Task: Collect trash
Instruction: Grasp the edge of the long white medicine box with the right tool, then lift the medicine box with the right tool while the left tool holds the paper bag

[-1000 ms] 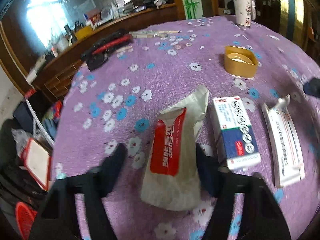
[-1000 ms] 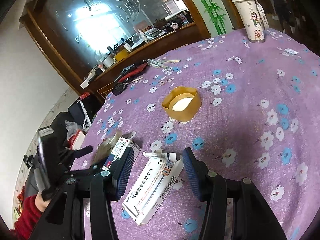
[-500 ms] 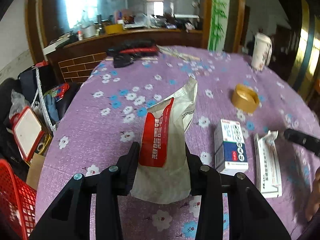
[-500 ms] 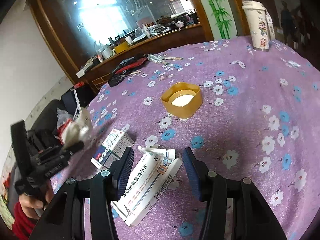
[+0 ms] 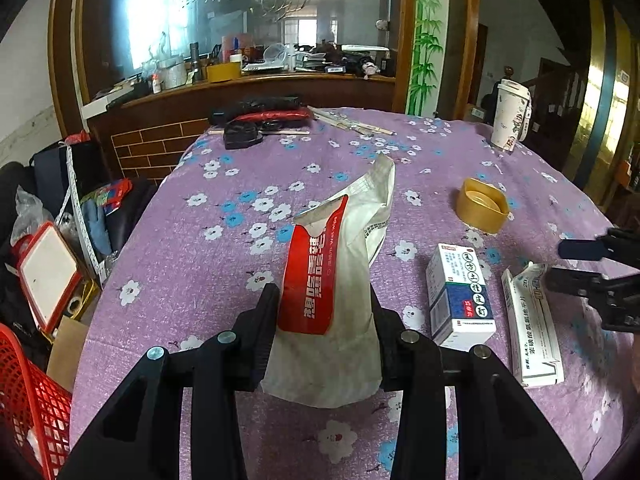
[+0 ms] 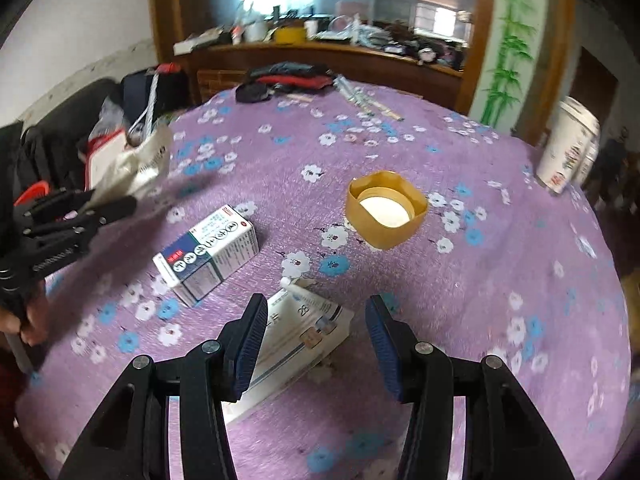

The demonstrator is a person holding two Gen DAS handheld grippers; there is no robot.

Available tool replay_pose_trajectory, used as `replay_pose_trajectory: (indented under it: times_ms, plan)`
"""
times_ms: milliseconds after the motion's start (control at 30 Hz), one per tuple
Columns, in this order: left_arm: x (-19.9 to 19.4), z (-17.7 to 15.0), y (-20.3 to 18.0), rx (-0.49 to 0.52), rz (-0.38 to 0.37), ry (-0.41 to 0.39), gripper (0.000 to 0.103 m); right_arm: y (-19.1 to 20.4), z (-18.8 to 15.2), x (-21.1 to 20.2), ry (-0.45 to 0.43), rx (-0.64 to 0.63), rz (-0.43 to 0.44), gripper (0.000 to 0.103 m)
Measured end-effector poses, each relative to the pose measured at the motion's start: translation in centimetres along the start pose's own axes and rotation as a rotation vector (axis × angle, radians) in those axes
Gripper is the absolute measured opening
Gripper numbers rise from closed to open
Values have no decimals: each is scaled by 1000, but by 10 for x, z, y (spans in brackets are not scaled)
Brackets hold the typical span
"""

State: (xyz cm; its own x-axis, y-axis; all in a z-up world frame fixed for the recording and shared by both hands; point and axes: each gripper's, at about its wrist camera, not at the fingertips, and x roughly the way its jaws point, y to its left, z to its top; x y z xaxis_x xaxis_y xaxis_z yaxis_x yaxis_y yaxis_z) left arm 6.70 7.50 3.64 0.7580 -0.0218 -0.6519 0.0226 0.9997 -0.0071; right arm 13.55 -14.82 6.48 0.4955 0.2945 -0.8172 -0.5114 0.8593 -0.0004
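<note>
1. In our left wrist view, the left gripper (image 5: 324, 316) sits at the bottom centre of the frame, its pads pressed against both sides of a white bag with a red label (image 5: 332, 280), so we hold that bag clamped and raised above the purple flowered tablecloth (image 5: 192, 248).
2. Right of the bag, in the lower right of that frame, a blue-and-white medicine box (image 5: 460, 292) lies on the cloth, and just beside it a long white carton (image 5: 532, 328) with a torn end.
3. A yellow lid (image 5: 482, 208) rests upside down farther up and to the right; a white cup (image 5: 510, 118) stands near the upper right edge of the table.
4. A red basket (image 5: 28, 392) shows at the lower left corner, off the table.
5. In our right wrist view, the right gripper (image 6: 316, 344) stands at a middling width at the bottom centre, and the long white carton (image 6: 296, 340) lies on the cloth between its blue pads (image 6: 248, 340); we see nothing gripped.
6. At the left edge of that frame a hand (image 6: 24, 320) carries the left gripper (image 6: 108, 204) with the bag (image 6: 136, 164), blurred.
</note>
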Motion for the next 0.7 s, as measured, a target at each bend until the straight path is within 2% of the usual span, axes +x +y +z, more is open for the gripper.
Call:
replay_pose_trajectory:
  times_ms: [133,233,267,367,467,567,700]
  plan:
    - [2,0,-1,4,-6,9,38,0,0,21,49,-34,42,54]
    - [4,0,2,-2,-10,14,38,1,-2,23,44,-40,54,37]
    - [5,0,2,-3,-10,16,38,0,-3,22,45,-33,75,26]
    - [4,-1,2,-6,-10,17,38,3,-8,15,42,-31,70,11]
    - [4,-1,2,-5,-11,18,38,5,-14,5,33,-6,38,8]
    - [4,-1,3,-5,-9,16,38,-4,-22,-6,18,79,-39,8]
    - [5,-2,2,-5,-10,18,38,-10,-30,-10,6,191,-38,8]
